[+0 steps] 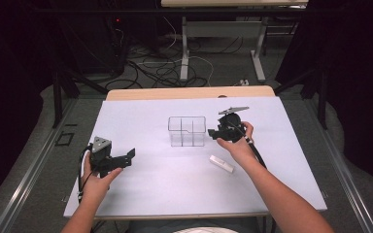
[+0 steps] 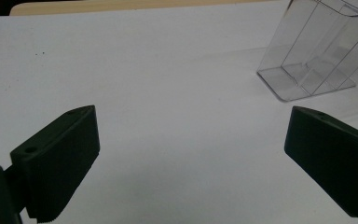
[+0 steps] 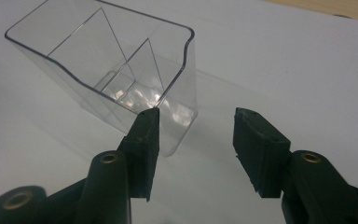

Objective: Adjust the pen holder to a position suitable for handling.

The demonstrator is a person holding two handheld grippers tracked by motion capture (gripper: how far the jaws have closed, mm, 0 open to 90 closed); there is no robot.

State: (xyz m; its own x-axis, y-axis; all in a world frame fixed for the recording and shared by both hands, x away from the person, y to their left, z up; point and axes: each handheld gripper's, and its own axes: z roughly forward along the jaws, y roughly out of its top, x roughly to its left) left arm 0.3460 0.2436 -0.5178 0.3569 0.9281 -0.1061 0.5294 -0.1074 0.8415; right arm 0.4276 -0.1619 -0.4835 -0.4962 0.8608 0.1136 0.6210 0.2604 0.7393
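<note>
A clear plastic box with inner dividers (image 1: 187,131) stands upright near the middle of the white table top. My right gripper (image 1: 212,134) hovers just to its right, jaws open and nothing between them. In the right gripper view the box (image 3: 98,60) lies just beyond the left jaw tip, and my right gripper (image 3: 196,116) does not touch it. My left gripper (image 1: 127,156) rests low at the front left, open and empty. Its own view shows my left gripper (image 2: 191,114) over bare white surface with the box (image 2: 317,51) farther off. A small white bar (image 1: 222,164) lies on the table under the right wrist.
A white sheet covers the table (image 1: 141,194), with a strip of wooden edge (image 1: 189,92) at the back. Beyond it are the legs of another table (image 1: 184,53) and loose cables (image 1: 160,68) on the floor. Metal rails run down both sides.
</note>
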